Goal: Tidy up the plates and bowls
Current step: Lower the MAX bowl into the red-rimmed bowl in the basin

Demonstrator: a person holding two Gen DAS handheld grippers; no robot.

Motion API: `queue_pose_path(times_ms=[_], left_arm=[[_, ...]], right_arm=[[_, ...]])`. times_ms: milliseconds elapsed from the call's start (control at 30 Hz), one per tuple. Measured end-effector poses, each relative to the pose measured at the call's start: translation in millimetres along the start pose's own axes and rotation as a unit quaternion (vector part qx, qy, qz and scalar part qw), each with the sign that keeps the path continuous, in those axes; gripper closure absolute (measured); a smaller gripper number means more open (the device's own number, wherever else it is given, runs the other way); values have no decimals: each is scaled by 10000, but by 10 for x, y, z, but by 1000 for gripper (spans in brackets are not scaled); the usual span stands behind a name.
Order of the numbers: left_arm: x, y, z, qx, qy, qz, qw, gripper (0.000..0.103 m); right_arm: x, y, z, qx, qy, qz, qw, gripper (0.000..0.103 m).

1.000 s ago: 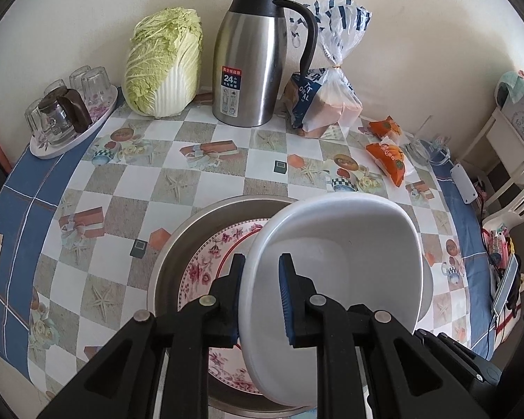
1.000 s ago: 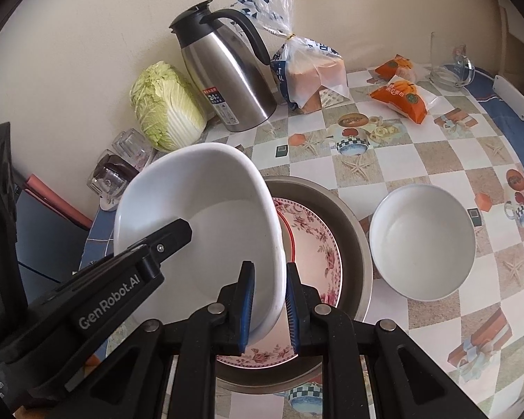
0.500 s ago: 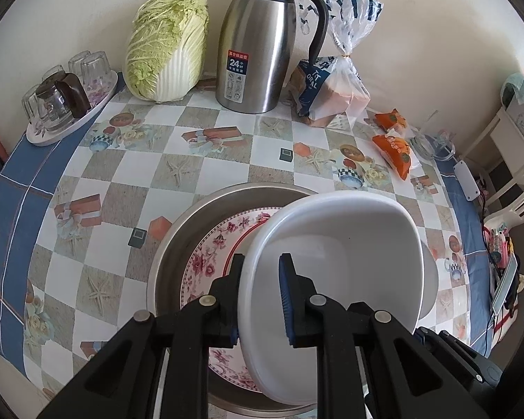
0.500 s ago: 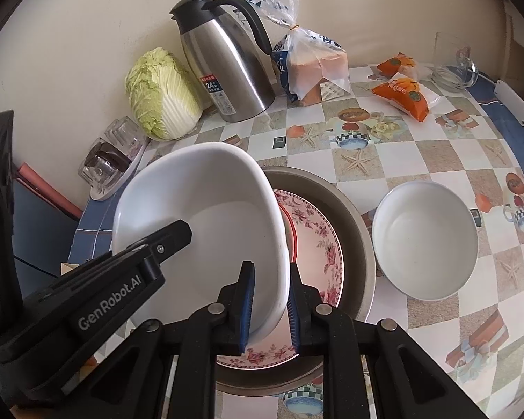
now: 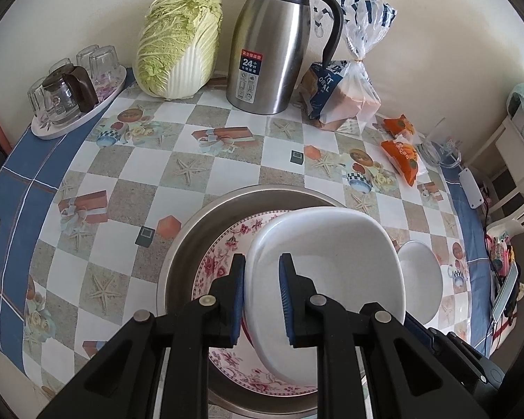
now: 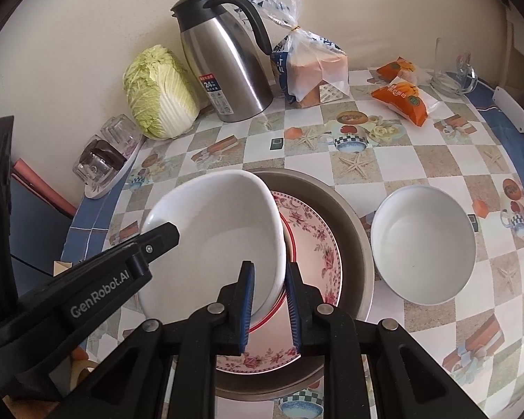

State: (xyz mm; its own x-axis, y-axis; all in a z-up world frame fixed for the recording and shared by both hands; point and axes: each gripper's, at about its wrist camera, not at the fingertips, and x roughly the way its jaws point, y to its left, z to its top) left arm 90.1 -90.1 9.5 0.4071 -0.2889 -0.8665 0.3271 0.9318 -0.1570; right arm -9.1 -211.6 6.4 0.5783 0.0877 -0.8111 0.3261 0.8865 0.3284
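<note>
Right wrist view: right gripper (image 6: 269, 300) nearly closed on the near rim of white square dish (image 6: 213, 230), left gripper (image 5: 262, 293) pinching the opposite rim, presumably to lower it level onto floral plate (image 6: 318, 244) inside steel basin (image 6: 353, 223). White bowl (image 6: 422, 241) waiting beside. "GenRobot.AI" on left gripper; "24" on thermos (image 6: 223, 52) label.

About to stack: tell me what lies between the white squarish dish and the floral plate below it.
Nothing visible. The white squarish dish, its rim between both grippers' pads, hangs directly over the floral plate in the metal basin.
</note>
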Motion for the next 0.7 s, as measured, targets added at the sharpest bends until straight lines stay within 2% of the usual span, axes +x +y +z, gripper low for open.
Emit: queue_pose_path(times_ms=[433, 700], left_arm=[[-55, -18, 8, 16, -84, -42, 10000, 85], [-97, -5, 17, -43, -120, -146, 9998, 85]], right_arm=[[-3, -23, 4, 39, 37, 58, 10000, 82], [-110, -65, 31, 74, -99, 119, 9999, 82]])
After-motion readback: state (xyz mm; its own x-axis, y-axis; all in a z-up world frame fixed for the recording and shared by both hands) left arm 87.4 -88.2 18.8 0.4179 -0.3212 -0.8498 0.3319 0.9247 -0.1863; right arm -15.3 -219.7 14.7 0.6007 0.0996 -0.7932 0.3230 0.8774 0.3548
